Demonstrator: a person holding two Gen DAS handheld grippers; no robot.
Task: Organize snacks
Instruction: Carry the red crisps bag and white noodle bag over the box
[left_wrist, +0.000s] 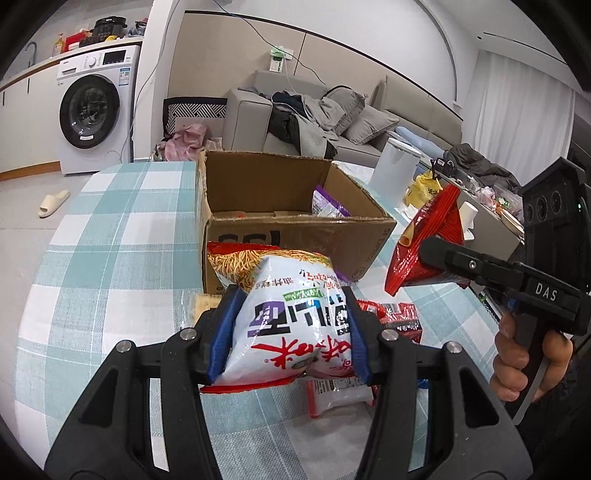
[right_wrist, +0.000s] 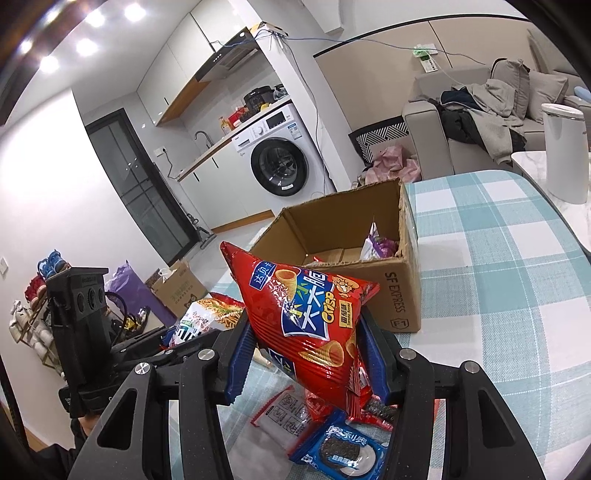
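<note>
My left gripper (left_wrist: 290, 334) is shut on a white noodle-snack bag (left_wrist: 291, 317) and holds it above the checked tablecloth, just in front of the open cardboard box (left_wrist: 295, 229). My right gripper (right_wrist: 308, 354) is shut on a red Crisp cone-snack bag (right_wrist: 310, 325), lifted above the table near the box (right_wrist: 402, 295). The red bag also shows in the left wrist view (left_wrist: 428, 240), to the right of the box. A purple snack bag (left_wrist: 327, 203) lies inside the box.
Loose packets lie on the table under the grippers: an Oreo pack (right_wrist: 340, 448), a white packet (right_wrist: 284, 413) and a red packet (left_wrist: 399, 317). A white bin (right_wrist: 565, 151) stands beyond the table's right edge. A sofa (left_wrist: 332, 122) and a washing machine (left_wrist: 96, 110) are behind.
</note>
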